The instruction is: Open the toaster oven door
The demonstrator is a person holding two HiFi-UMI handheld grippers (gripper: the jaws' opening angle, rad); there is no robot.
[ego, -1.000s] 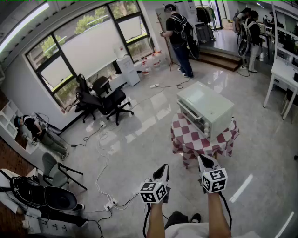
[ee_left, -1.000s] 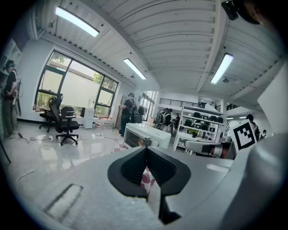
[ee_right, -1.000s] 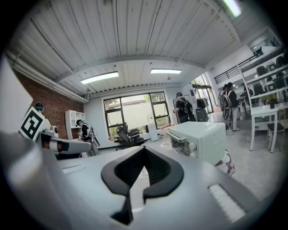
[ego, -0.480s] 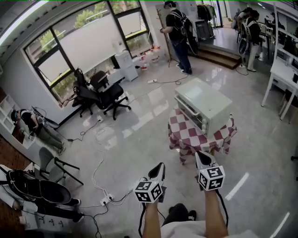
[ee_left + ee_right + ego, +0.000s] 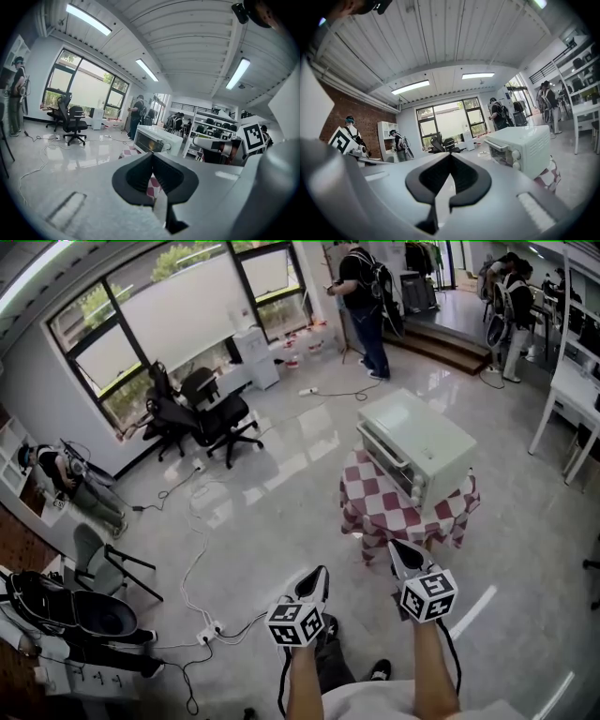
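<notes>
task thing: one pale toaster oven stands on a red-and-white checked cloth, far of both grippers and a little right. its door is shut and faces left.
left gripper: fingers pressed together at the tips, pinching nothing, well apart from the oven.
right gripper: fingers pressed together too, empty, near the cloth's near edge.
hidden: the cloth drapes over whatever carries it. in the left gripper view that gripper's own body covers the cloth, and i see only a sliver of checks through the gap below the tips.
cut off: my forearms run out of the head view's near edge.
hard to make out: in the head view the oven's knobs and handle are too small for me to read.
counts: one oven, two grippers, two knobs, two dark office chairs by the far-left window.
only the right gripper view: a handle bar along the door's top edge, and the knobs stacked right of the door.
only the head view: the oven's top and loose cables on the floor to the left.
</notes>
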